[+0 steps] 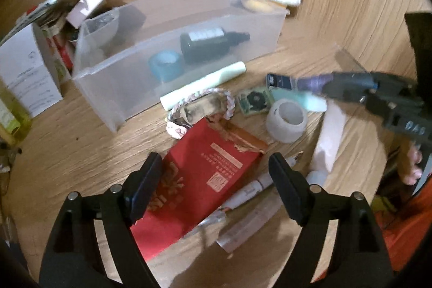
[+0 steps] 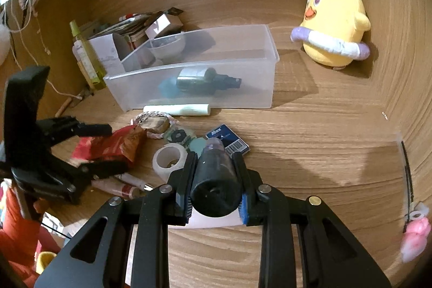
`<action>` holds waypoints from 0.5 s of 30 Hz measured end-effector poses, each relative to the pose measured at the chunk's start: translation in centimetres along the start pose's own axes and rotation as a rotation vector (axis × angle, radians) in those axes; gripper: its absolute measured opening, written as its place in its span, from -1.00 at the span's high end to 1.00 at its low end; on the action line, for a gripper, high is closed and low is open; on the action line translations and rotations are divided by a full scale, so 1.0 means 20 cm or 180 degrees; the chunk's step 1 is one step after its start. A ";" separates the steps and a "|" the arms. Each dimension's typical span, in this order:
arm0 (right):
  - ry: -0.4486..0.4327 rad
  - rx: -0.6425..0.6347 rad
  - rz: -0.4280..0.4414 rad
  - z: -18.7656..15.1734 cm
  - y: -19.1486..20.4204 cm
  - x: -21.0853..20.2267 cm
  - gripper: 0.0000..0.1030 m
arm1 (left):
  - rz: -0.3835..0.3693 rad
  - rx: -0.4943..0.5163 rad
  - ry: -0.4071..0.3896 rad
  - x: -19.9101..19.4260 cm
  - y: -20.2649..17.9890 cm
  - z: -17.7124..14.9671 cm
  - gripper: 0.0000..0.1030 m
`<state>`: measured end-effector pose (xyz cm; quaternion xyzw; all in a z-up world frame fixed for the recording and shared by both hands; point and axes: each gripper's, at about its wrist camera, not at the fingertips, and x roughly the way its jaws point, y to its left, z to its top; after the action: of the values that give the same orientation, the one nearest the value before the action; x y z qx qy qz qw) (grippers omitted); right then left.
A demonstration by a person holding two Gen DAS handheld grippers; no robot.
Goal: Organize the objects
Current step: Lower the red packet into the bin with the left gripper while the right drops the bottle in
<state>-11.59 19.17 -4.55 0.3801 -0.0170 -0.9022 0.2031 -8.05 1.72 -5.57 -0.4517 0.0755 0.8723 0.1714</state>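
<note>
Right tongs (image 2: 214,180) clamped on dark cylindrical purple-tipped bottle (image 2: 214,177).
Left tongs (image 1: 216,180), apart, straddle red paper packet (image 1: 199,180).

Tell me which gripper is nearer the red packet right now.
Left. The left gripper hangs open right over the red packet, one finger on each side. The right gripper, shut on a dark bottle, is off to its right.

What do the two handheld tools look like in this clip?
Both are matte black plastic. The left tool has two broad triangular-cutout arms, silver pivot pins and flat rectangular fingers. The right tool matches it, with blue pads visible on its fingers. No cables or sleeves are visible.
</note>
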 end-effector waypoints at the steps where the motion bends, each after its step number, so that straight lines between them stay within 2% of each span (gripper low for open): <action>1: -0.0009 0.0003 0.0001 0.00 0.00 0.00 0.55 | 0.0029 0.0035 0.0004 0.01 -0.01 0.00 -0.57; 3: -0.0043 0.0002 -0.0007 0.01 0.00 -0.01 0.55 | 0.0064 0.0100 0.0014 0.04 -0.02 0.02 -0.55; 5: -0.0072 -0.0013 -0.0006 0.02 0.00 -0.02 0.55 | 0.0051 0.0131 -0.0029 0.04 -0.03 0.03 -0.43; 10: -0.0147 -0.0042 -0.0026 0.05 0.01 -0.03 0.55 | 0.0030 0.0117 -0.0229 -0.02 -0.02 0.02 0.06; 15: -0.0210 -0.0051 0.0003 0.10 0.02 -0.04 0.55 | 0.0160 0.0024 -0.0320 -0.10 0.01 0.02 0.23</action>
<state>-12.36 18.78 -2.46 0.3485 -0.0166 -0.9143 0.2060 -7.40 1.20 -3.71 -0.4045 0.0814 0.8977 0.1547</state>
